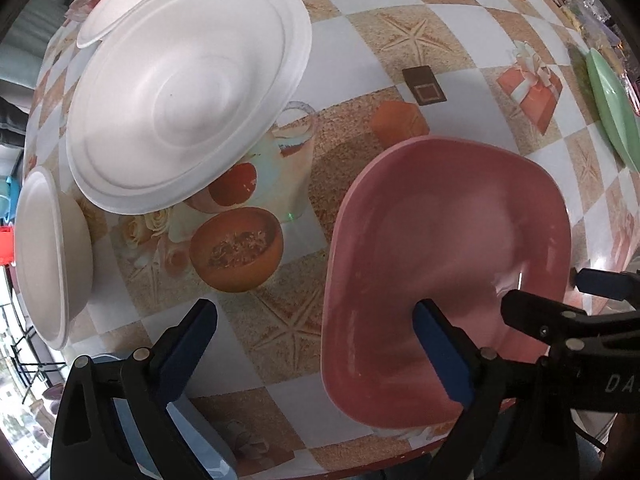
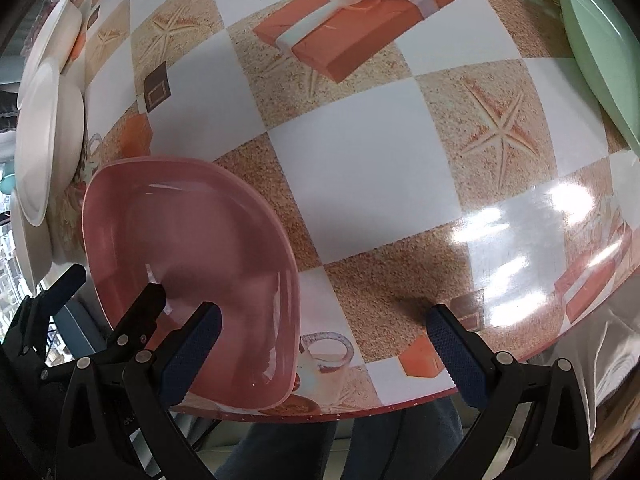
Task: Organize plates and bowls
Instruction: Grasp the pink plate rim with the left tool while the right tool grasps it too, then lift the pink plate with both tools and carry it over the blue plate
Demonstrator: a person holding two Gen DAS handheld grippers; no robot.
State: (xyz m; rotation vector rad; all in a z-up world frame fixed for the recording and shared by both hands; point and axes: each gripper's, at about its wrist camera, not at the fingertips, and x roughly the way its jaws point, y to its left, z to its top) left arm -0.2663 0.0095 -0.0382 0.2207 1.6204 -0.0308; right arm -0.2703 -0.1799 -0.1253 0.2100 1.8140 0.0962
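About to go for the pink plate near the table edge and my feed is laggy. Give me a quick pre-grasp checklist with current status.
1. Left gripper open: ok, jaws wide, nothing between the pads.
2. Right gripper open: ok, empty.
3. Pink plate free of other dishes: ok, nothing stacked in it.
4. Left finger aligned on the plate rim: cannot tell; one finger shows over the plate's near side, contact unclear.
5. Grippers clear of each other: not ok, they crowd together at the plate.
6. Plate's near rim fully on the table: cannot tell.
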